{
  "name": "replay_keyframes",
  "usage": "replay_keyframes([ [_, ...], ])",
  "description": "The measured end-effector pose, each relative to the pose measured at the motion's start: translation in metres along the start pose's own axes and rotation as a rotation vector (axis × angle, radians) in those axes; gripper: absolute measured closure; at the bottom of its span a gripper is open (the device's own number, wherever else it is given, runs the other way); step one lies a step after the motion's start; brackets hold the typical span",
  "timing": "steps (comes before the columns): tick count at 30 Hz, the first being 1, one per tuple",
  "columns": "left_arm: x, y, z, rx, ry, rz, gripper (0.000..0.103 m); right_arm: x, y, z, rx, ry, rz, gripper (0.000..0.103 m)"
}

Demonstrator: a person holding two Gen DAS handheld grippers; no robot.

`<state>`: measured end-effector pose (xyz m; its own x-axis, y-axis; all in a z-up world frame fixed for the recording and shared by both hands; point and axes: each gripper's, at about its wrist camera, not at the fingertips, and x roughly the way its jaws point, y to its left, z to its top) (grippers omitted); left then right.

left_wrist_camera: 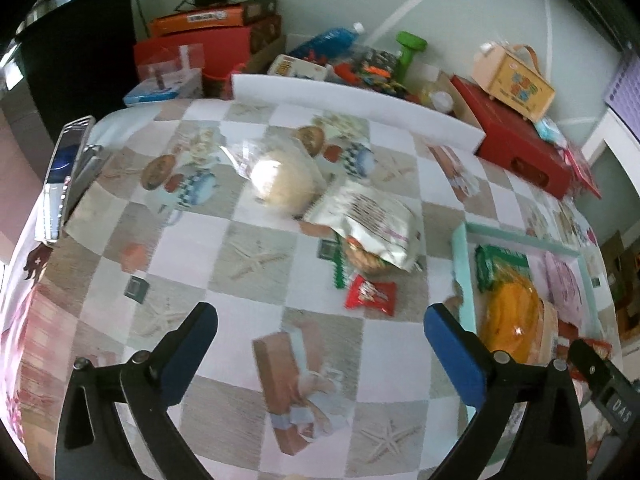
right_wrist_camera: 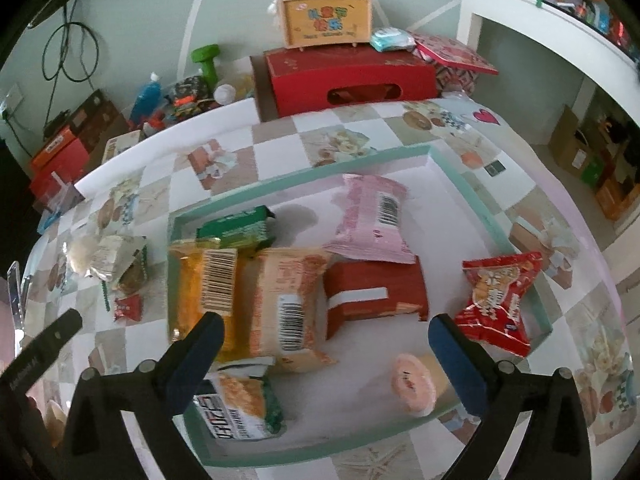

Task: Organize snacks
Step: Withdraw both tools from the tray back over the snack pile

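A teal-rimmed tray (right_wrist_camera: 486, 220) holds several snack packs: an orange pack (right_wrist_camera: 200, 288), a tan pack (right_wrist_camera: 288, 304), a pink pack (right_wrist_camera: 372, 220), a dark red pack (right_wrist_camera: 376, 292), a red candy bag (right_wrist_camera: 500, 304) and a green pack (right_wrist_camera: 236, 228). My right gripper (right_wrist_camera: 326, 344) is open and empty above the tray. In the left wrist view, a bun in clear wrap (left_wrist_camera: 280, 180), a silver bag (left_wrist_camera: 372, 228) and a small red packet (left_wrist_camera: 370, 294) lie on the checkered tablecloth. My left gripper (left_wrist_camera: 320, 336) is open and empty, hovering near the red packet, left of the tray (left_wrist_camera: 464, 264).
A red box (right_wrist_camera: 348, 76) with a yellow toy case (right_wrist_camera: 324, 20) on it stands at the table's back. Boxes, a blue bottle (left_wrist_camera: 332, 40) and a green dumbbell (left_wrist_camera: 408, 52) crowd behind a white board (left_wrist_camera: 360, 100). A shiny metal object (left_wrist_camera: 64, 168) lies at the left edge.
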<state>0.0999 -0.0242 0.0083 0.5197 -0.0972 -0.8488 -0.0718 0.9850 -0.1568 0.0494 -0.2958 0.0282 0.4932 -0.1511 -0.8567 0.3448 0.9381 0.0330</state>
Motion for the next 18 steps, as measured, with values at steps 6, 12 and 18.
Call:
replay_keyframes([
  [6,-0.008,0.030,0.012,-0.065,-0.040,0.023,0.000,-0.011,0.024,0.001,-0.035,-0.061,0.053,0.000],
  [12,-0.012,0.053,0.021,-0.095,-0.053,0.040,0.000,-0.017,0.054,-0.002,-0.089,-0.100,0.108,0.000],
  [18,-0.016,0.066,0.026,-0.106,-0.085,0.019,0.000,-0.015,0.085,-0.008,-0.153,-0.110,0.164,0.000],
])
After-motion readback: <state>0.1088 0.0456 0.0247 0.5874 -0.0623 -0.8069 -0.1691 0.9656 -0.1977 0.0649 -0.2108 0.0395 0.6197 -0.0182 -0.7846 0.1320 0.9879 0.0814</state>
